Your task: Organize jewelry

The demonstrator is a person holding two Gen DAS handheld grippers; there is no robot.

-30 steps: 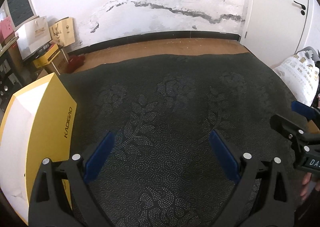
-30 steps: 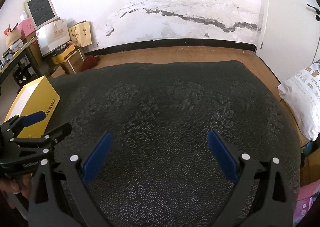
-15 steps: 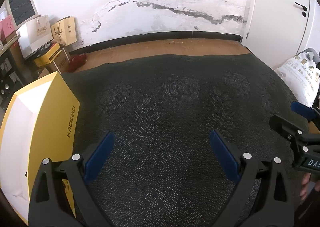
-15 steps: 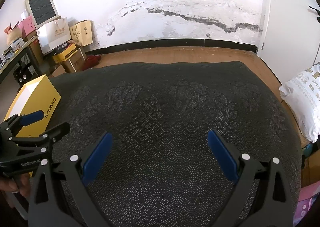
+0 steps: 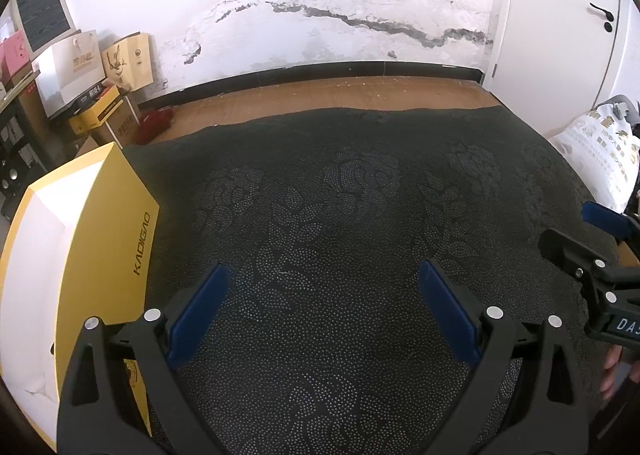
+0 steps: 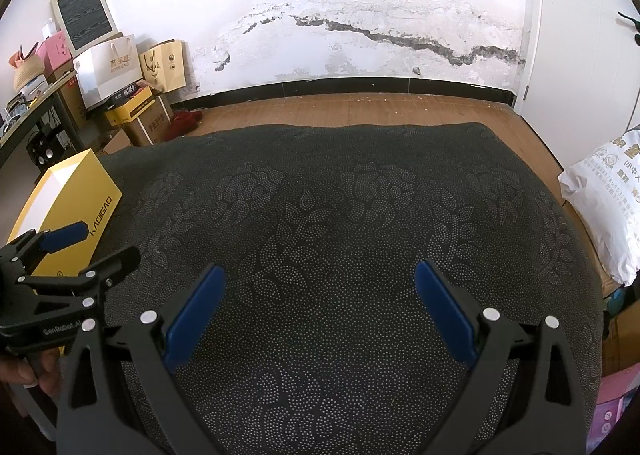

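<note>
Fingers of the left gripper (image 5: pixel 322 311) and the right gripper (image 6: pixel 318 309) gape wide, holding nothing, above the dark patterned tabletop (image 5: pixel 340 215). At nine o'clock sits the yellow box (image 5: pixel 104 239), open-topped with a white lining; it looks like light, stiff card, probably best pinched by a side wall. Jewelry is nowhere visible; the box's interior is cut off. Farther back stands the cracked wall (image 6: pixel 360 27).

Left tool (image 5: pixel 322 295): black plastic frame, flat blue pads (image 5: pixel 198 311), round silver screws. Right tool (image 6: pixel 316 295): same build. White lettering on both bodies, "GenRobot.AI" and "DAS". Bare skin on fingers (image 6: pixel 22 373) at handles.
</note>
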